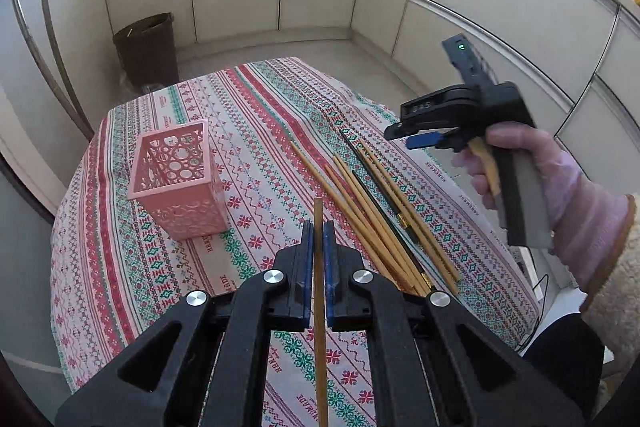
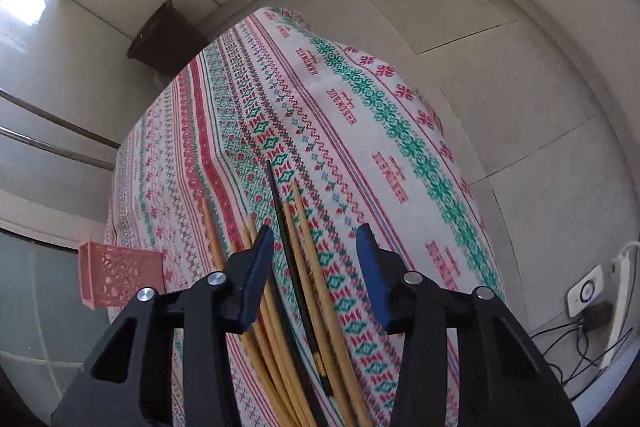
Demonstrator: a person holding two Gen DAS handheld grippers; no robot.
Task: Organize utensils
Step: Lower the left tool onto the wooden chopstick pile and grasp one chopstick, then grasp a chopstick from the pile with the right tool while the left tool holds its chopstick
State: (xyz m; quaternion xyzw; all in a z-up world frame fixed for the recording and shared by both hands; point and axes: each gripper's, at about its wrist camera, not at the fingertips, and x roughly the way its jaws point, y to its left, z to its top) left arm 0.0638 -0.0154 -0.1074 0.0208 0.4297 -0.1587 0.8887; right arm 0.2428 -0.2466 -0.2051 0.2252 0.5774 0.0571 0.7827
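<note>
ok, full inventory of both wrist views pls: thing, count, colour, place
held chopstick: 1, tan, clamped in left gripper
loose chopsticks: several tan plus dark ones, exact count unclear, lying on the cloth right of the holder
holder: 1, pink perforated, upright on the cloth, left side
tablecloth: 1, red, green and white pattern, covering the table
bin: 1, dark brown, on the floor beyond the table
left gripper: shut on the chopstick
right gripper: open, above the loose chopsticks
gloved hand: holding the right gripper
</note>
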